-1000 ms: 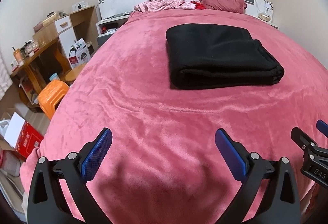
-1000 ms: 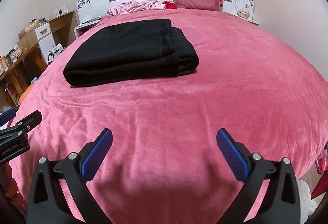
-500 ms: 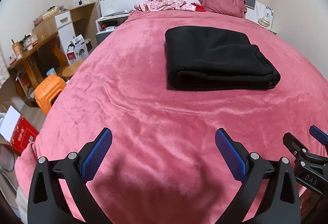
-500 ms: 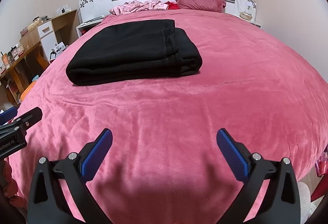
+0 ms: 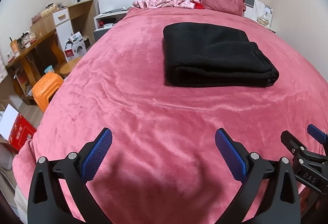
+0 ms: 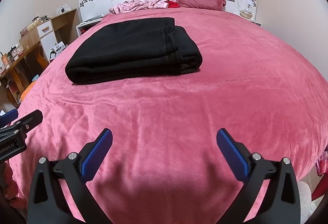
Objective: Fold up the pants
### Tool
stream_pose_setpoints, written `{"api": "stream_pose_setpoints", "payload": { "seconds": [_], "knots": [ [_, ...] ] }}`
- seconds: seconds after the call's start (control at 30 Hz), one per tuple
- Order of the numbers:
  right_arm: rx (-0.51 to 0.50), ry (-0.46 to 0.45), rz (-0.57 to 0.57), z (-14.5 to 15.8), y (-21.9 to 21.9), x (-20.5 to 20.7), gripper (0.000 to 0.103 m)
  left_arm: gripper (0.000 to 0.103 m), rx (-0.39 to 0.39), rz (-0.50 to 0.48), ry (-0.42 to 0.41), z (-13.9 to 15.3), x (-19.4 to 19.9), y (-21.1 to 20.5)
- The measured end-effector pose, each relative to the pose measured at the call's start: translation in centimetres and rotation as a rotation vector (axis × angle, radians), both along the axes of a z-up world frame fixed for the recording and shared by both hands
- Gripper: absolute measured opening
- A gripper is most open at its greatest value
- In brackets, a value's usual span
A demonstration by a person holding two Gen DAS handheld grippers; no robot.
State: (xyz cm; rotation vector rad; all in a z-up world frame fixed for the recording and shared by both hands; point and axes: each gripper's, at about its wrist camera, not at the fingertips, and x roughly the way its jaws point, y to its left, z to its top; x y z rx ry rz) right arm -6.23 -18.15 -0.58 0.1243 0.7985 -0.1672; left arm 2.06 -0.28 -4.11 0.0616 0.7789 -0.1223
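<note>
Both tools look alike: the left gripper (image 5: 163,145) and right gripper (image 6: 164,145) have matte black angular arms, silver screw heads, and blue dimpled pads (image 5: 96,157); white lettering marks their sides.

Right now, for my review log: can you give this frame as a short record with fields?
garment: folded black fleece pants, a flat rectangle of stacked layers
surface: pink plush bedspread
left gripper: jaws open, empty, above the bedspread, short of the pants
right gripper: jaws open, empty, same
contact with pants: none
</note>
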Motion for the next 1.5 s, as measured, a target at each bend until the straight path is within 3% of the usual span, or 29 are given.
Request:
{"api": "stream_pose_setpoints", "payload": {
  "seconds": [1.5],
  "knots": [
    [0.021,0.021,0.002,-0.75,-0.21,0.23,0.101,0.100,0.016,0.003,0.029,-0.62,0.16,0.17]
  ]
}}
